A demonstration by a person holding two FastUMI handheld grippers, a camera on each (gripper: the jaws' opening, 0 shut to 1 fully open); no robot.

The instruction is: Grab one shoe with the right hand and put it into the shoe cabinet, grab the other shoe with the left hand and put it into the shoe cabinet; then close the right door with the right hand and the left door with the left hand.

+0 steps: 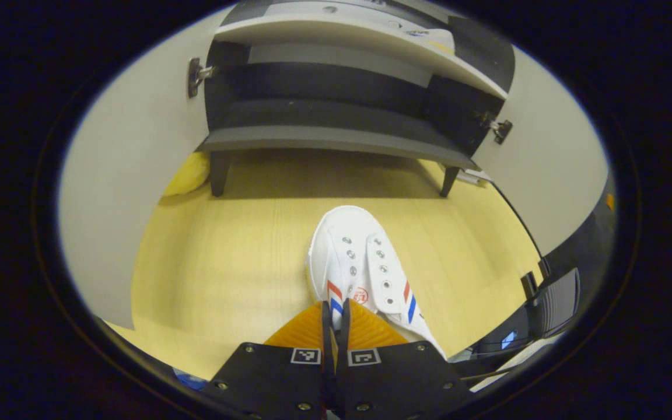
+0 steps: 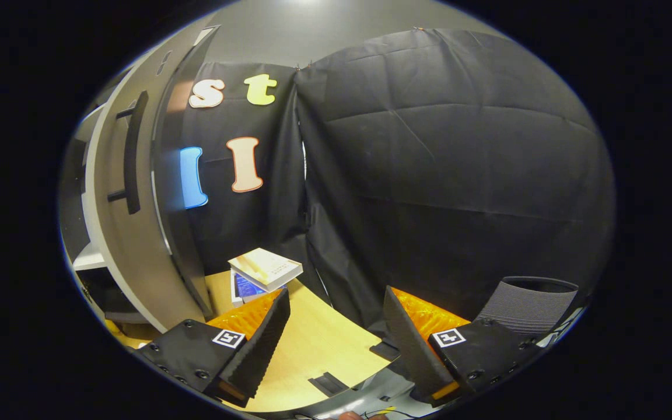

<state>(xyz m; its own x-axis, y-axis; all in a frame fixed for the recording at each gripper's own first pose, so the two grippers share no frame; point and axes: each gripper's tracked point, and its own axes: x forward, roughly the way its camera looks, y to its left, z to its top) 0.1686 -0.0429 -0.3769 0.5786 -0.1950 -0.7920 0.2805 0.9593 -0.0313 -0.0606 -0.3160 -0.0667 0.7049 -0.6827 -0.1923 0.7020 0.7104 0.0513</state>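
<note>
left gripper (image 1: 335,309): fingers nearly together, pinching heel collar of white canvas shoe with red-blue stripes (image 1: 359,268) | shoe: on pale wooden floor (image 1: 225,256) before open dark-shelved shoe cabinet (image 1: 336,116) | right gripper (image 2: 336,326): spread wide, empty, beside cabinet's grey door (image 2: 137,233)

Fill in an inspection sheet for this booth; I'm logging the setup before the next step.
Surface: pale wooden floor.
Job's things: white shoe on the floor before the shoe cabinet; both doors open.
Clutter: books; yellow object beside a cabinet leg.
Grippers: left gripper closed on the shoe's edge; right gripper open, empty.
Cables: a thin dark one along the right door.
Surroundings: black cloth wall, chair back.
</note>
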